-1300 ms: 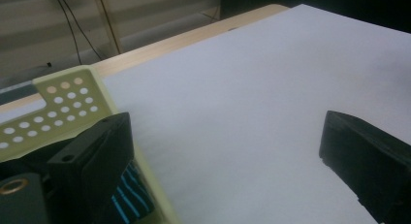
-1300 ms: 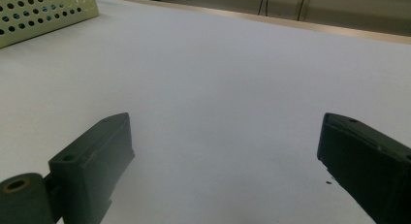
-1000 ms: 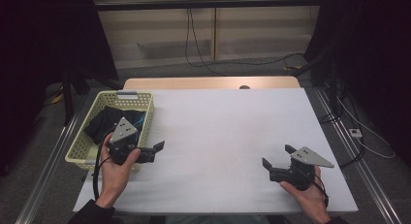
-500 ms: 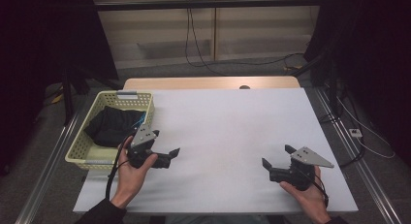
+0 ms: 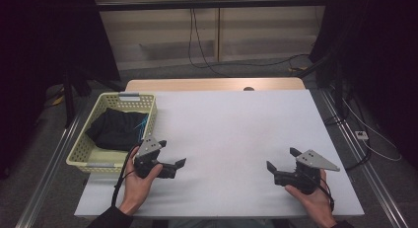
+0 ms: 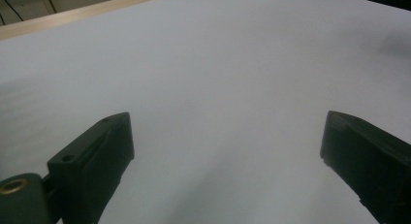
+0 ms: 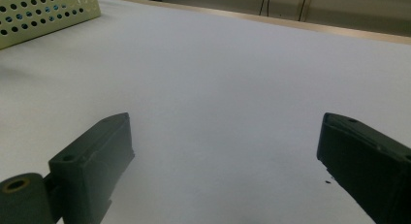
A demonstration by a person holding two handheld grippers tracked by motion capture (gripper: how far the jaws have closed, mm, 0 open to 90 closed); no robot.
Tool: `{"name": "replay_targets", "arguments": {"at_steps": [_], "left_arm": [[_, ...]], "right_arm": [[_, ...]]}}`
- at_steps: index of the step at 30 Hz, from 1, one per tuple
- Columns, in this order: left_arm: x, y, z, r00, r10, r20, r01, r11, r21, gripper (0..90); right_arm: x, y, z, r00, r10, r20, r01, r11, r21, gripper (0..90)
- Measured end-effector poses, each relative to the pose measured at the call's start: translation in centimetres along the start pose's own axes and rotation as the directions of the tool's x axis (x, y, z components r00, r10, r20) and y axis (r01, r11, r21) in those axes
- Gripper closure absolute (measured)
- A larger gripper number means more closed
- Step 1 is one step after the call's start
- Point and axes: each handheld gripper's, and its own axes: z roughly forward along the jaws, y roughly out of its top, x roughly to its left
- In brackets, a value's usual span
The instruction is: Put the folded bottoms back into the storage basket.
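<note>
Both hand-held grippers are being held wide open and empty: the left hand-held gripper (image 5: 170,161) just beside the basket (image 5: 84,148), the right hand-held gripper (image 5: 282,160) well apart from it.

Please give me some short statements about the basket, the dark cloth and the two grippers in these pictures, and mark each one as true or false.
1. The dark cloth lies inside the yellow basket. True.
2. The left gripper is shut on the cloth. False: its jaws stand open over the bare white table.
3. The right gripper is open and holds nothing. True.
4. The basket stands at the table's right side. False: it stands at the left, beside the left gripper.
</note>
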Motion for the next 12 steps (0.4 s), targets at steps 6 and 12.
{"name": "replay_targets", "arguments": {"at_steps": [6, 12], "left_arm": [[-0.12, -0.54, 0.20, 0.9997, 0.011, -0.019, -0.011, 0.9999, 0.000, 4.6], [0.15, -0.80, 0.56, 0.9987, 0.007, -0.050, -0.006, 0.9996, 0.027, 5.6]], "right_arm": [[0.02, -0.01, -0.15, 1.0000, -0.004, -0.004, 0.004, 1.000, -0.004, 5.5], [0.00, -0.01, -0.15, 1.0000, -0.006, -0.002, 0.006, 1.000, -0.004, 5.5]]}}
